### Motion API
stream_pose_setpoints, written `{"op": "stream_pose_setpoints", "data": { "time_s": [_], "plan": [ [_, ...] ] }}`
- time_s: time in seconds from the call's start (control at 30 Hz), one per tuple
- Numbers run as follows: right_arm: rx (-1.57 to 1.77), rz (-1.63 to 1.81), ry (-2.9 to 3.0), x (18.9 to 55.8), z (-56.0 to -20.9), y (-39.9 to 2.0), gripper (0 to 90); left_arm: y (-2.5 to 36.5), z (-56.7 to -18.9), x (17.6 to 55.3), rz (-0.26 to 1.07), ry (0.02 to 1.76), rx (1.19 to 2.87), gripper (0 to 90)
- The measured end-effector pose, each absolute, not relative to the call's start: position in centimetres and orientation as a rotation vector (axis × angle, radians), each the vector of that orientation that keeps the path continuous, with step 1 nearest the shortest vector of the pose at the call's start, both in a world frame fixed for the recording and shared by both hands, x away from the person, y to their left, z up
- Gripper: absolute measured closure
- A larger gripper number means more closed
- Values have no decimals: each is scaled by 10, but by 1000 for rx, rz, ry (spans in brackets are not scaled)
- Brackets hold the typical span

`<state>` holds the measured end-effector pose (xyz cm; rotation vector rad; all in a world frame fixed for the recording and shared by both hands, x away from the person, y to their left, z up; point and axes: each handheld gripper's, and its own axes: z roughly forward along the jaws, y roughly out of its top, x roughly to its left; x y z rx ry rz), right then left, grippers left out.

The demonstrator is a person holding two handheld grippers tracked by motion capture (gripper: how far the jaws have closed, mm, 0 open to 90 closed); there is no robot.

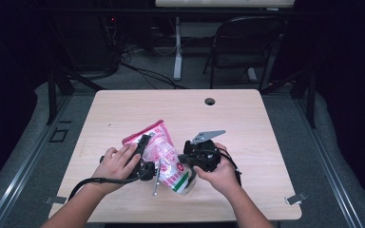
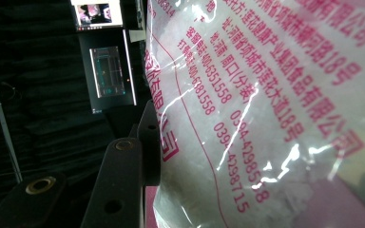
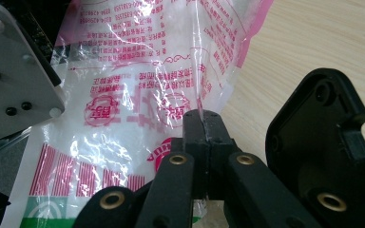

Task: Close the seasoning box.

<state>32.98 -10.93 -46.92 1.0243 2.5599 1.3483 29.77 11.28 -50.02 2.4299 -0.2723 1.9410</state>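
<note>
A clear plastic bag (image 1: pixel 164 156) with pink print is held above a wooden table (image 1: pixel 266 128) between two tongs. The right tongs (image 3: pixel 203 124) pinch a fold of its film with jaws closed tight. The left tongs (image 1: pixel 142 145) grip the bag's other side, jaws partly apart around it.

Black gripper (image 3: pixel 203 124) jaws with brass rivets, grey plate (image 1: pixel 207 136), black cable (image 1: pixel 88 182).
</note>
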Motion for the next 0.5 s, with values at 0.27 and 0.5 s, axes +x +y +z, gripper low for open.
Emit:
{"op": "stream_pose_setpoints", "data": {
  "time_s": [0.27, 0.5],
  "plan": [
    [1024, 1349, 2559, 330, -469, -110, 900, 112, -497, 298, 1952, -292, 2422, 629],
    [1024, 1352, 2560, 330, -469, -110, 900, 111, -495, 298, 1964, -299, 2414, 631]
  ]
}}
